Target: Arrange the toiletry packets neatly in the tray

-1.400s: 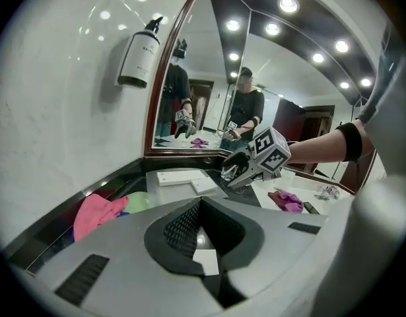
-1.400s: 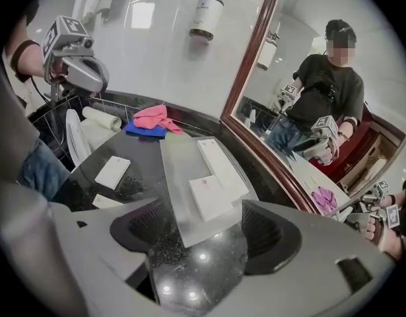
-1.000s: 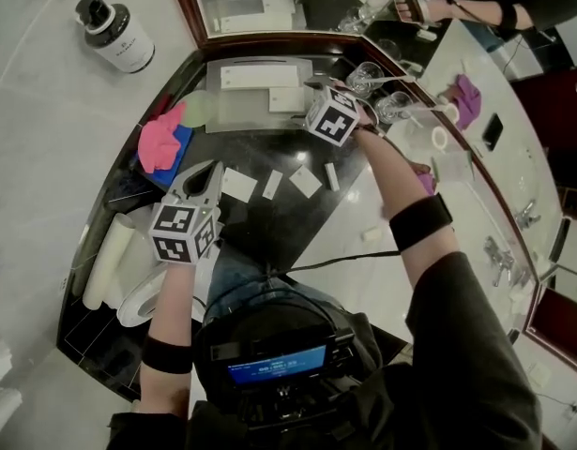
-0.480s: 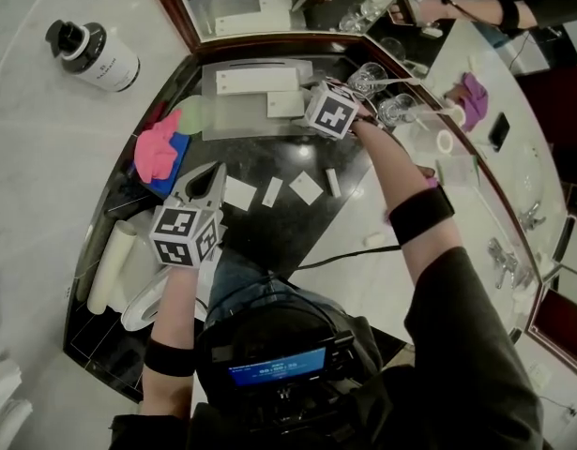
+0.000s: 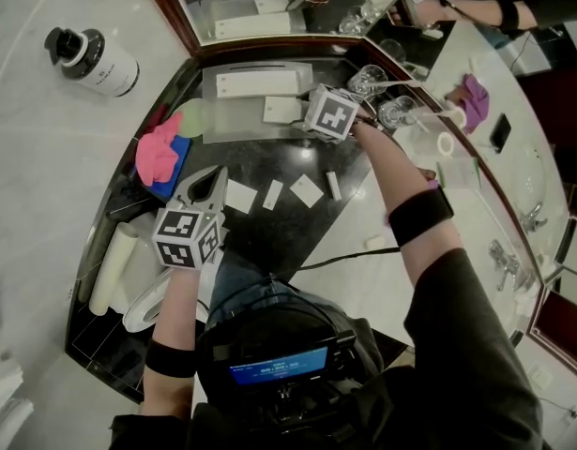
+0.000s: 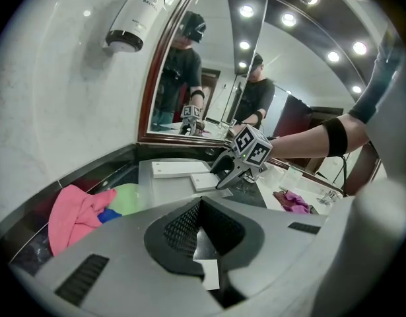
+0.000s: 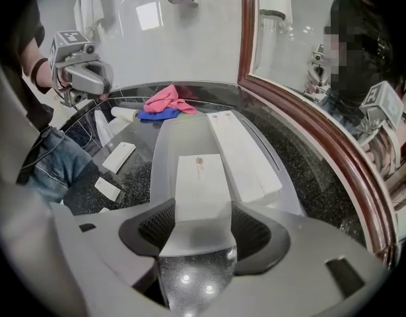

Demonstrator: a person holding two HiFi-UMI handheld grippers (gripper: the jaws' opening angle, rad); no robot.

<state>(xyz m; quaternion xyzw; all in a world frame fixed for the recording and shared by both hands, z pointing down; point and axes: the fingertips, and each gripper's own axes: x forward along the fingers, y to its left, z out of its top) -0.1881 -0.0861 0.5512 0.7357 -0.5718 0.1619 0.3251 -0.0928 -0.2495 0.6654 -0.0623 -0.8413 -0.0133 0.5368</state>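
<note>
**Jaws closing on a small packet in the tray**

Jaws of the right gripper (image 7: 203,226) were closing on a small packet (image 7: 199,177), their dark pads meeting its two long edges. The packet lay flat, its near end between the jaws and its far end on the floor of the clear tray (image 7: 164,164). Just beside it in the tray, on the mirror side, lay a long packet (image 7: 242,147), roughly parallel and apart from it.

The left gripper (image 6: 201,210) hovered low over the near part of the dark worktop (image 5: 269,228) with its jaws pressed together and nothing between them. Between the two grippers a row of loose packets (image 5: 306,190) lay flat on the worktop, outside the tray. Farther left, a pink cloth (image 5: 159,148) sat bunched against the worktop's edge, near the tray's end. Beyond the tray stood drinking glasses (image 5: 368,78) and the wood-framed mirror (image 7: 308,78).
</note>
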